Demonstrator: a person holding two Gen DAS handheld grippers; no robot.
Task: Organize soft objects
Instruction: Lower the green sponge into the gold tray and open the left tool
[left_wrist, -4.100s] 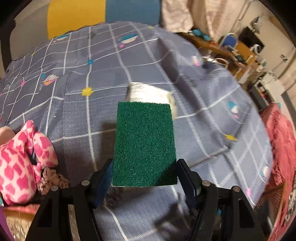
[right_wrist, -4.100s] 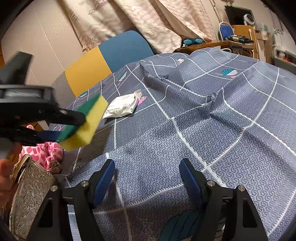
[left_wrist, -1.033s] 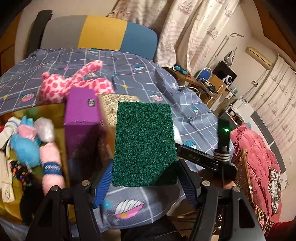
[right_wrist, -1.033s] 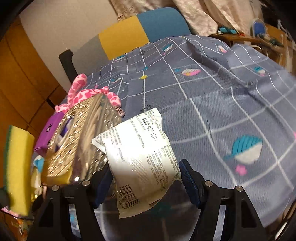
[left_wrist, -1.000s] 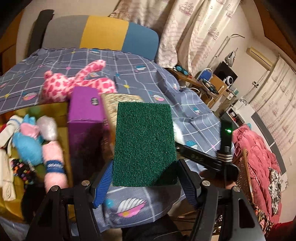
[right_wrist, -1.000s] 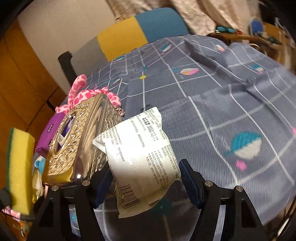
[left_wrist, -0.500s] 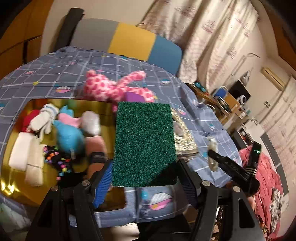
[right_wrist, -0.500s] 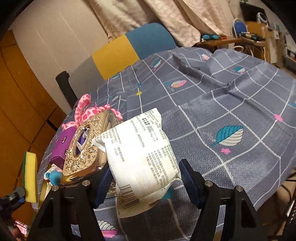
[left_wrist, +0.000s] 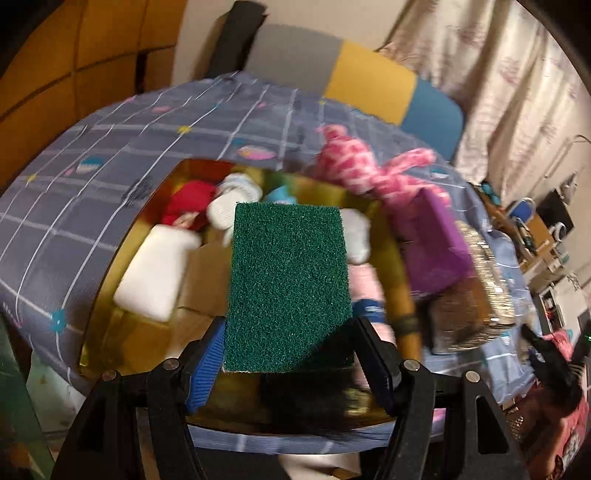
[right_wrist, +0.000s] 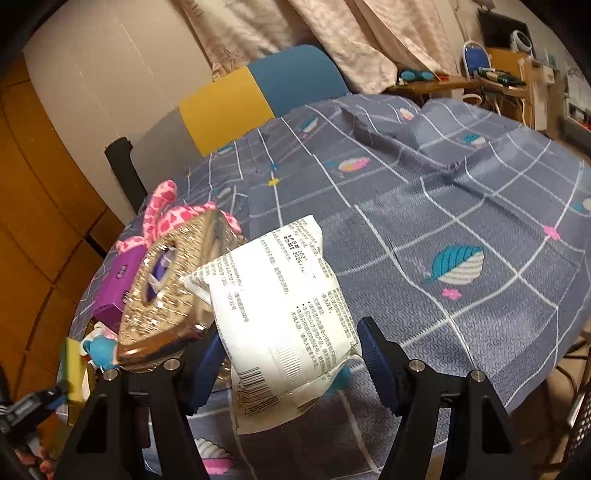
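Left gripper (left_wrist: 291, 354) w/ sponge (left_wrist: 288, 288) clamped now over gold box (left_wrist: 110, 321), frame center; right gripper (right_wrist: 288, 354) grips wipes pack (right_wrist: 284, 317).

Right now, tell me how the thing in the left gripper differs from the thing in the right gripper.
The sponge in the left gripper is a stiff block, dark green on its scouring face and yellow on the side; the white packet in the right gripper is a limp printed pouch with a barcode. The sponge hangs over the gold box; the packet hangs over the tablecloth. Both are clamped between jaws.
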